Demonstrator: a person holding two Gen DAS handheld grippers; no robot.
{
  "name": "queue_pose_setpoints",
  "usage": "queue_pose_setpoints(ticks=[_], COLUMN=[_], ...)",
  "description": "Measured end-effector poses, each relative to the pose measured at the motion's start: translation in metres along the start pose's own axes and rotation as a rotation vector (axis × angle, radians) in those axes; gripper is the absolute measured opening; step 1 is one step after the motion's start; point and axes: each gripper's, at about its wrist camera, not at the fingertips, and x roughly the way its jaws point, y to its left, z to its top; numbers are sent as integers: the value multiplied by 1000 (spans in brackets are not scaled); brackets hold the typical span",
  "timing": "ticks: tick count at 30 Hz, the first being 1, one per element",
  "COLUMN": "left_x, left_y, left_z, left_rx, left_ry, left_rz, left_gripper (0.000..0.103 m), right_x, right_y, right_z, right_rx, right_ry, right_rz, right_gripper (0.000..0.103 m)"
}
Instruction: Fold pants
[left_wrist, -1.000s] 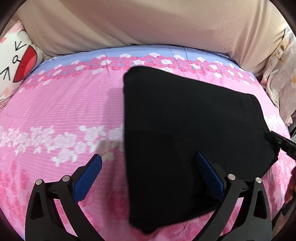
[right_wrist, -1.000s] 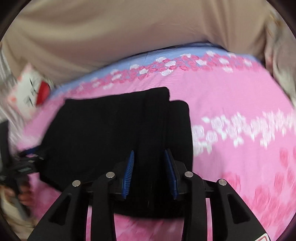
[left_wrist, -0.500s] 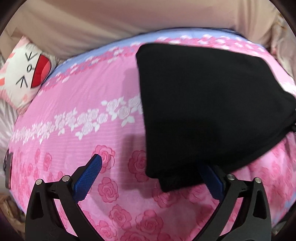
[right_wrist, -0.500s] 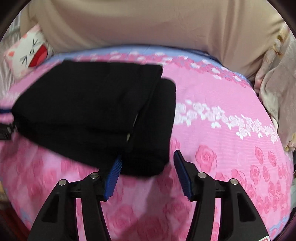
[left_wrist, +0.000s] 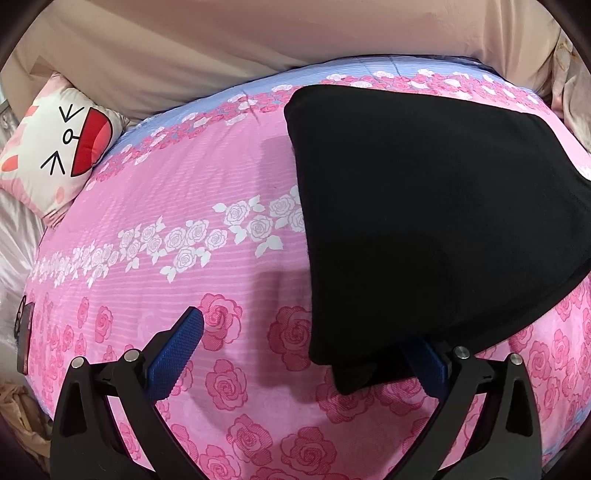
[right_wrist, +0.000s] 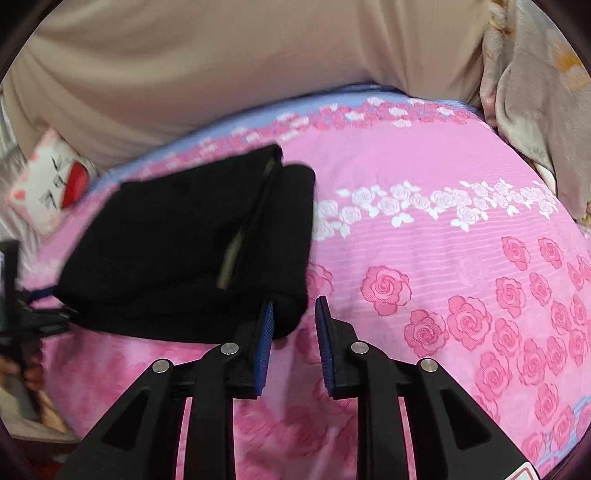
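Pants (left_wrist: 436, 206) folded on floral bedspread (left_wrist: 177, 192), beside pillow (left_wrist: 55, 147).

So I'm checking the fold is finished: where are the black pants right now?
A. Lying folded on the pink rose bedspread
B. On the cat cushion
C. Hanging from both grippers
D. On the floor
A: the black pants lie as a folded bundle on the pink rose bedspread.
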Motion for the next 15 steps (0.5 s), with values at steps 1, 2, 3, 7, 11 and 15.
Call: queue_pose_setpoints(ticks=[1, 2, 3, 7, 11, 15], left_x=[0, 0, 0, 0, 1, 4], left_y=[1, 1, 1, 2, 7, 13], left_z=[1, 1, 2, 2, 1, 1], left_rx=[1, 1, 1, 0, -2, -14], left_ry=[1, 2, 3, 7, 7, 11], left_rz=[0, 0, -1, -6, -16, -40], left_gripper=[98, 98, 98, 98, 98, 98], right_x=[-12, -23, -30, -31, 8, 33], right_y=[3, 5, 9, 30, 49, 31], right_z=[4, 9, 12, 26, 20, 9], right_rx=[0, -3, -6, -19, -122, -60], right_ry=[-49, -88, -114, -174, -95, -41], right_rz=[5, 20, 34, 158, 76, 66], right_gripper=[20, 22, 24, 24, 21, 29])
